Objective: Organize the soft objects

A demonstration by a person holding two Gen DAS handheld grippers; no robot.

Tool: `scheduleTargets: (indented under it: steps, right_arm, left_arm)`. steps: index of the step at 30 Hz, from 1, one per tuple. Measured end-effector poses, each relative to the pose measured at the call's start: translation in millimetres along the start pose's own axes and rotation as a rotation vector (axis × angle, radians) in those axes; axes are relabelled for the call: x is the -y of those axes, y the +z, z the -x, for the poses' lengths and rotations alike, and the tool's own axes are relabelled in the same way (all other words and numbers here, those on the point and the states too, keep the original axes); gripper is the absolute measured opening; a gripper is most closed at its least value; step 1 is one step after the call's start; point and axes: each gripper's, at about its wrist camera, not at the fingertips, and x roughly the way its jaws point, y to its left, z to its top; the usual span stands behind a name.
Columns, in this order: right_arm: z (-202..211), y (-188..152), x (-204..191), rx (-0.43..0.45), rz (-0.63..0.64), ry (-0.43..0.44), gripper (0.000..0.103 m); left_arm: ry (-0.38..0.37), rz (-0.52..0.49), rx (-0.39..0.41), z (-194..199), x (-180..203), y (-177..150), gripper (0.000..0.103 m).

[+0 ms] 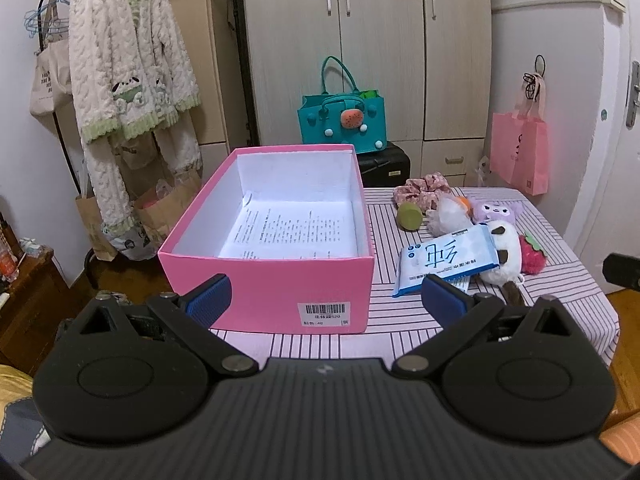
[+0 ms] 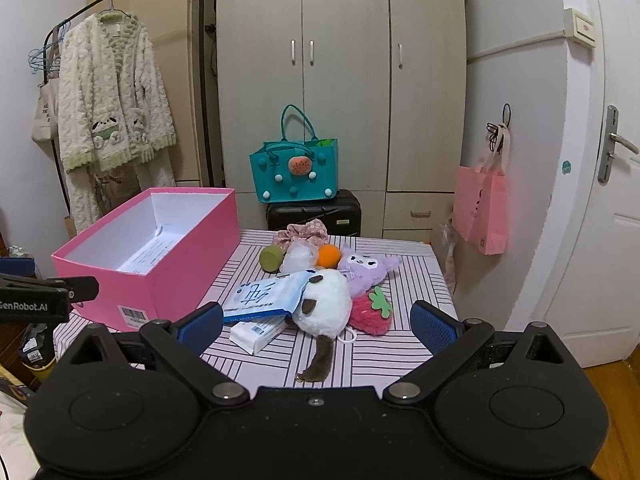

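A pink box (image 1: 276,280) sits open on the left part of a striped table (image 1: 560,280), with only a printed sheet (image 1: 296,232) on its white floor. The left gripper (image 1: 326,300) hangs in front of the box's near wall, its blue pads spread wide and holding nothing; the left pad overlaps the box's near left corner in the view, the right pad overlaps the near edge of the tissue pack (image 1: 444,258). To the right of the box lies a pile of soft things, well apart from the left gripper's centre: the tissue pack leaning on a white plush (image 2: 324,304), a red strawberry plush (image 2: 370,314) touching it on the right, a purple plush (image 2: 366,272) behind, then an orange ball (image 2: 329,257), a white puff (image 2: 300,258), a green cylinder (image 2: 272,258) and a floral scrunchie (image 2: 304,232) at the back. The right gripper (image 2: 316,322) is also parted wide and empty, held low at the table's near edge, with the white plush and its brown tail (image 2: 320,360) lying straight ahead between its pads. A small white pack (image 2: 256,334) rests under the tissue pack.
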Motion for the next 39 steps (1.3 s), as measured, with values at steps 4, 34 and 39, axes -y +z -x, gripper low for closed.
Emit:
scheduleTargets:
  steps: [4,34,39]
  right_arm:
    - [-6.5,0.4,3.7,-0.012,-0.008,0.025,0.101]
    - [-102.5,-4.5,20.0,-0.072,0.102,0.183,0.096]
    - [-140.7,-8.2,19.5,-0.149,0.061,0.26,0.068]
  left_arm:
    - [-0.01,0.017,0.007,-3.8,-3.4,0.1,0.103]
    - [-0.348,-0.045,-0.025,-71.6,51.4,43.6,0.088]
    - [-0.369,-0.081,-0.154,-115.1,75.9,59.9,0.073]
